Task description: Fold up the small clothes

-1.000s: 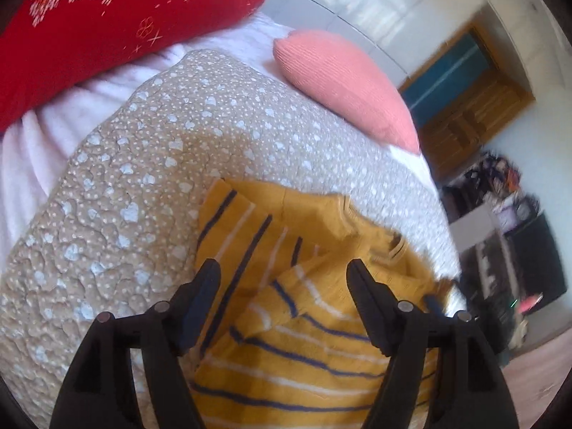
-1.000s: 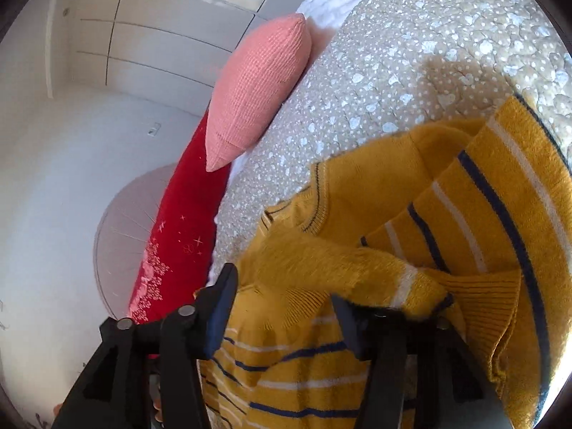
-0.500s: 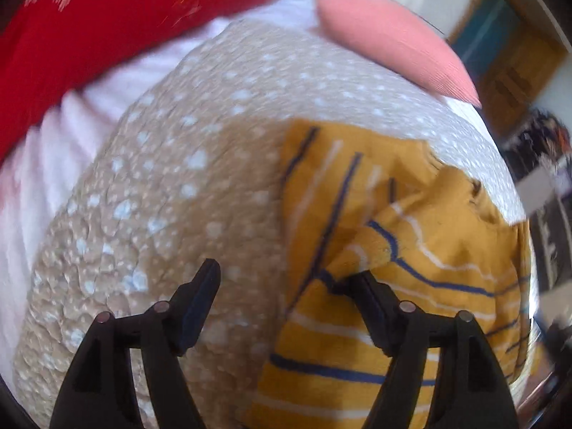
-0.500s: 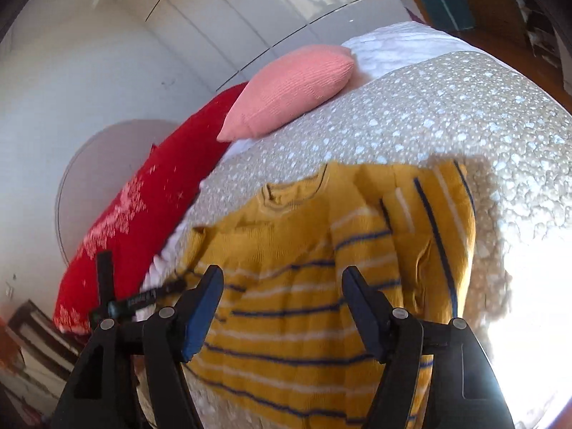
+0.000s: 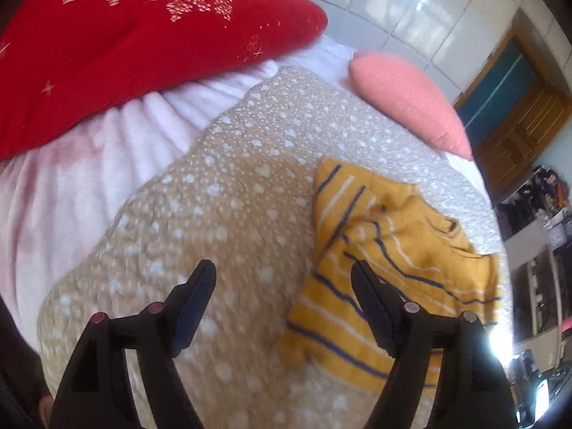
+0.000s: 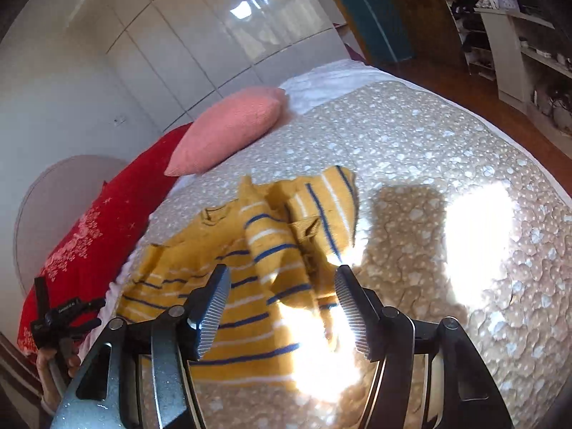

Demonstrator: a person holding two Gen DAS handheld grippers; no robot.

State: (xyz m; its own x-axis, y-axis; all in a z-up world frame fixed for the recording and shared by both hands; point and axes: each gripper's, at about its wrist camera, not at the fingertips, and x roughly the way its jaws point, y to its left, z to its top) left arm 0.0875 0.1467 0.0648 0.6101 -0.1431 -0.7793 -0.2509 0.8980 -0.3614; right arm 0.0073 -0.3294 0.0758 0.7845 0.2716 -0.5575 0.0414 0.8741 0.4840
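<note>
A small yellow sweater (image 5: 386,271) with navy and white stripes lies on the beige heart-print quilt (image 5: 228,214), its sleeves folded in over the body. It also shows in the right wrist view (image 6: 257,279). My left gripper (image 5: 284,279) is open and empty, held above the quilt just left of the sweater. My right gripper (image 6: 280,282) is open and empty, held above the sweater's lower half. The left gripper (image 6: 60,318) also shows at the far left of the right wrist view.
A red embroidered pillow (image 5: 136,43) and a pink pillow (image 5: 407,96) lie at the head of the bed on a pale pink sheet (image 5: 89,164). White wardrobe doors (image 6: 221,35) stand behind. A wooden door (image 5: 514,107) and cluttered shelves (image 6: 514,35) are beyond the bed's edge.
Both grippers have let go of the sweater and drawn back. The sleeves now lie folded over the body. My left gripper has shifted left, off the sweater and over bare quilt.
</note>
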